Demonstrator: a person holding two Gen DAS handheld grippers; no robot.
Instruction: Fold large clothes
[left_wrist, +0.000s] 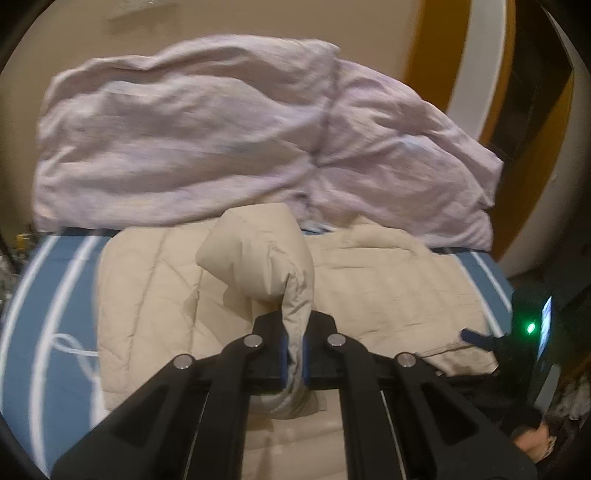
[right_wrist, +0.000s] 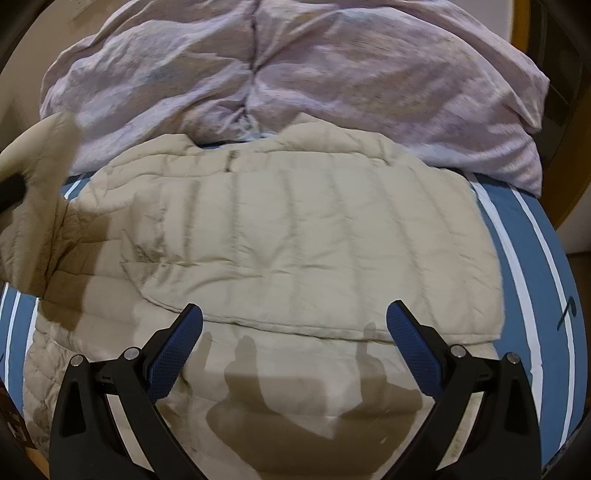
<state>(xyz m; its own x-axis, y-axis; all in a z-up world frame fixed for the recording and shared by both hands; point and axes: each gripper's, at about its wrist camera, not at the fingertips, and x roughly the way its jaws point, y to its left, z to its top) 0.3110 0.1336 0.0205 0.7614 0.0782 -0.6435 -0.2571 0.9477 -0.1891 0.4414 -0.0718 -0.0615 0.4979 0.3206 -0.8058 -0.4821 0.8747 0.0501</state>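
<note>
My two wrist views look down, close over the jacket (left_wrist: 369, 280) (right_wrist: 295, 240); both share the far duvet (left_wrist: 184, 129) (right_wrist: 332, 74).

One beige quilted jacket (right_wrist: 280, 236), one crumpled lilac duvet (right_wrist: 295, 74) beyond the two hand-held grippers, and one blue striped bed (right_wrist: 532, 266).
</note>
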